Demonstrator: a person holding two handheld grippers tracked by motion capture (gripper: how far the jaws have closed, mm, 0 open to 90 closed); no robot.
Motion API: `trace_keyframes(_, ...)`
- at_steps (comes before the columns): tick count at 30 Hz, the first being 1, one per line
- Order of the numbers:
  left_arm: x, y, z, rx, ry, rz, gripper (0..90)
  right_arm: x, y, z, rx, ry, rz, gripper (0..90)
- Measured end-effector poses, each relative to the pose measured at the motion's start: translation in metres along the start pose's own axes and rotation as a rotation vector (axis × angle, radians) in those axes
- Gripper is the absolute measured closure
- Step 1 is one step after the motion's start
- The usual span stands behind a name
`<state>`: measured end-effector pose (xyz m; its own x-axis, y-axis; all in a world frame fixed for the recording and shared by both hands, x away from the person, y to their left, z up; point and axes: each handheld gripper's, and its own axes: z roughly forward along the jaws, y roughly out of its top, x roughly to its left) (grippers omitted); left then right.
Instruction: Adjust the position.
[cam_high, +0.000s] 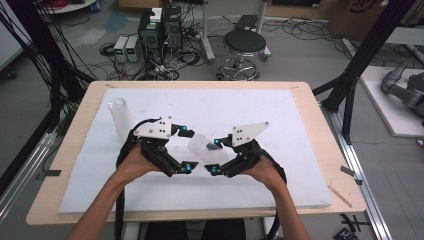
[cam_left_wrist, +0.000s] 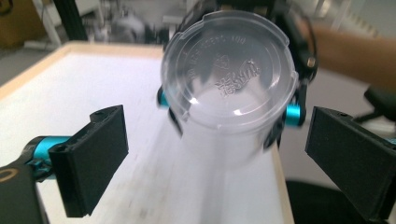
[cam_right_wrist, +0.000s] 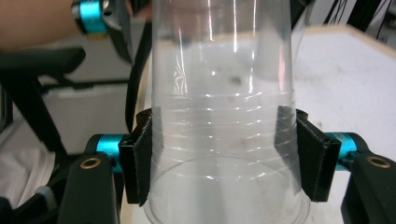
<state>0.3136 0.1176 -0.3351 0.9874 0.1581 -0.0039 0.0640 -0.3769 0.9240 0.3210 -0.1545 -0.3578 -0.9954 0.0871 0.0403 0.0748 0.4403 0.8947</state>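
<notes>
Two grippers meet over the white mat (cam_high: 280, 150) in the high view: the right gripper (cam_high: 216, 156) pinches a clear plastic cup (cam_high: 206, 149) lying tilted, its long axis running from that gripper toward the left gripper (cam_high: 186, 150), while a second clear cup (cam_high: 119, 116) stands apart at the mat's far left. Seen from the left gripper view, the cup's closed base (cam_left_wrist: 229, 77) faces the camera between spread black jaws that do not touch it. Seen from the right gripper view, the jaws press both sides of the cup wall (cam_right_wrist: 224, 135) near its rim, the long axis pointing away from the camera.
</notes>
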Motion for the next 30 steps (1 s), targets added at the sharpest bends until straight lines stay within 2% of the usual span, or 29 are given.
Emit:
trace_keyframes(3,0.002,0.006,-0.007,0.115,0.003,-0.002,5.9,0.002,0.007,-0.001,0.092,-0.011,-0.014,33.0)
trace_keyframes(7,0.003,0.011,-0.009,0.293,0.0,0.0,5.9,0.003,0.017,0.003,0.251,-0.021,-0.029,33.0)
trace_keyframes(8,0.003,0.011,-0.009,0.293,0.0,0.0,5.9,0.003,0.017,0.003,0.251,-0.021,-0.029,33.0)
trace_keyframes(9,0.004,0.013,-0.009,0.357,-0.005,-0.005,5.9,0.004,0.023,0.006,0.329,-0.027,-0.029,33.1)
trace_keyframes(13,0.007,0.014,-0.007,0.477,-0.003,0.005,7.2,0.006,0.034,0.013,0.497,-0.027,-0.031,33.2)
trace_keyframes(14,0.008,0.014,-0.006,0.505,0.001,0.009,9.8,0.006,0.036,0.015,0.536,-0.027,-0.032,33.2)
trace_keyframes(15,0.008,0.014,-0.006,0.505,0.001,0.009,10.7,0.006,0.036,0.015,0.536,-0.027,-0.032,33.2)
trace_keyframes(16,0.009,0.013,-0.003,0.547,-0.006,-0.001,10.7,0.007,0.041,0.019,0.62,-0.024,-0.026,33.3)
trace_keyframes(17,0.009,0.013,-0.003,0.547,-0.006,-0.001,10.7,0.007,0.041,0.019,0.62,-0.024,-0.026,33.3)
trace_keyframes(18,0.01,0.014,-0.002,0.55,-0.023,0.004,10.7,0.008,0.046,0.023,0.689,-0.026,-0.032,33.3)
trace_keyframes(19,0.01,0.014,-0.002,0.55,-0.023,0.004,10.7,0.008,0.046,0.023,0.689,-0.026,-0.032,33.3)
trace_keyframes(20,0.01,0.014,0.0,0.555,-0.029,0.003,10.7,0.007,0.05,0.026,0.721,-0.024,-0.035,33.3)
trace_keyframes(25,0.008,0.013,0.004,0.588,-0.046,0.013,10.7,0.007,0.058,0.028,0.744,-0.019,-0.038,33.3)
trace_keyframes(30,0.008,0.016,0.01,0.589,-0.059,0.022,10.7,0.006,0.059,0.03,0.76,-0.014,-0.04,33.4)
